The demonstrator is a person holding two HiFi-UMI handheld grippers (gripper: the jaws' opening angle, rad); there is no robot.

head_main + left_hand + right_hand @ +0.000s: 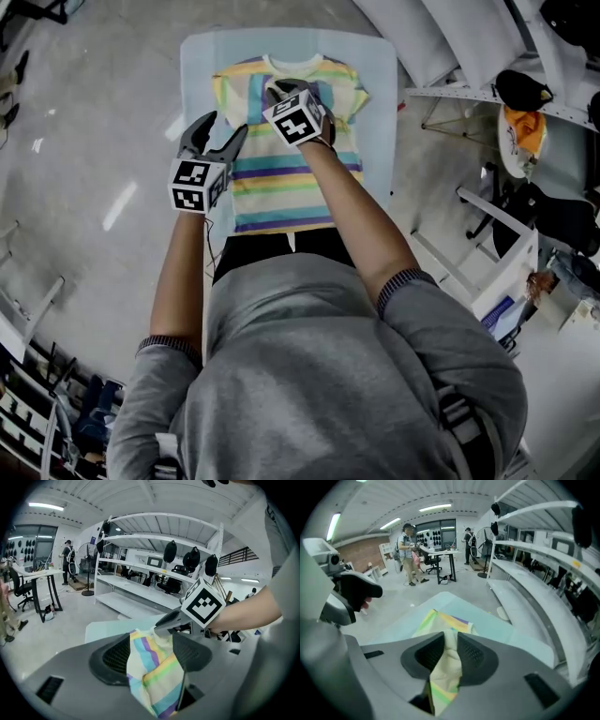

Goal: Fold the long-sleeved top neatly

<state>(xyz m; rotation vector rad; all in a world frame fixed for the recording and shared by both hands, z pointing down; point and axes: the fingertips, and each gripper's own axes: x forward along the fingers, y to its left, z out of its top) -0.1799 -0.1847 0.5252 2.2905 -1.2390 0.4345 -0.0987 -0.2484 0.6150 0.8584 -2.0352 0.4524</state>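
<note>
Striped top (281,183) is pinched by left gripper (152,654) and right gripper (450,656), both clamped on fabric, likely for carrying a fold over.

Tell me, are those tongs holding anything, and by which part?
Both hold the striped top: the left tongs pinch a bunch of cloth at its side edge, the right tongs pinch cloth near the neckline.

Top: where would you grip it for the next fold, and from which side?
Probably the hem corners, from the near side: the top lies mostly flat on the table, collar far, hem nearest the person, free to fold up.
</note>
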